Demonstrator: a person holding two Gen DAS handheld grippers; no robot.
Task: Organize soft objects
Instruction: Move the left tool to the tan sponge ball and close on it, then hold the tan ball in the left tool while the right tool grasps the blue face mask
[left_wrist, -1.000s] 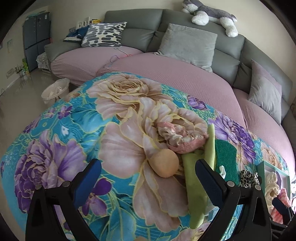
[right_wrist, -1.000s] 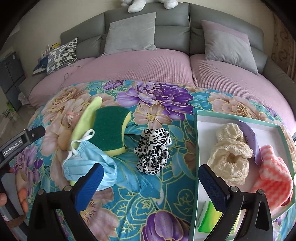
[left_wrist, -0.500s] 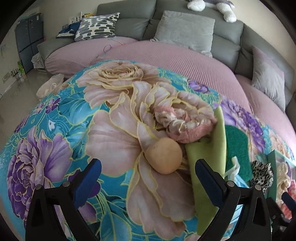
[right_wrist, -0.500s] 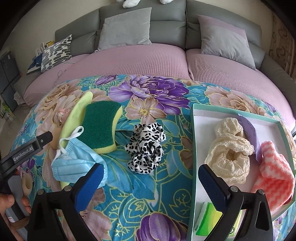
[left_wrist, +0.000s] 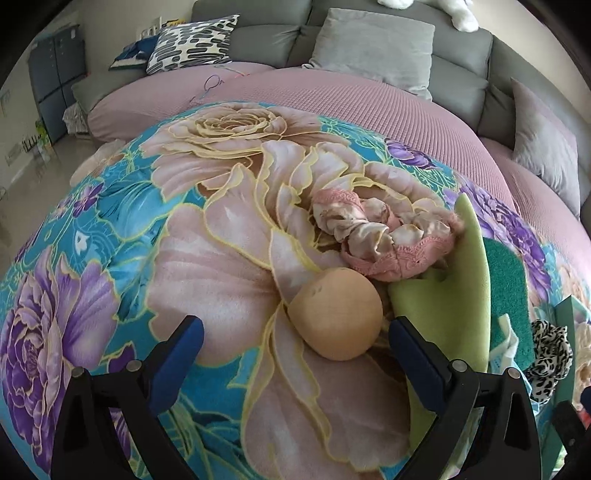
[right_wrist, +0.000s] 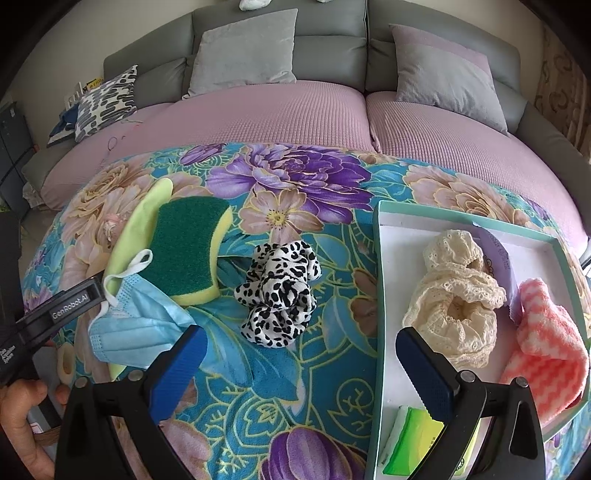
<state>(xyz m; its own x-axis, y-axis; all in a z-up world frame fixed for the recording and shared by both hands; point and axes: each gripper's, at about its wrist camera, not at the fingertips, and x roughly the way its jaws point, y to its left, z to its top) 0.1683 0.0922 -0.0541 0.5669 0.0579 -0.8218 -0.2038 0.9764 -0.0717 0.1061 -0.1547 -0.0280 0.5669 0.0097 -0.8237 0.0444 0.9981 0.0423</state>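
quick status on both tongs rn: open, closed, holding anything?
Left tongs: open, empty, jaws either side of the tan sponge ball, not touching.
Right tongs: open, empty.

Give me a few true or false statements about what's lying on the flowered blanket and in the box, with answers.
1. The leopard-print scrunchie lies inside the box. False: it lies on the floral blanket, left of the box.
2. The cream lace scrunchie is in the box. True.
3. The left tool is shut on the beige ball. False: its jaws are open, nothing held.
4. The blue face mask lies beside the green sponge. True.
5. The right tool is open. True.
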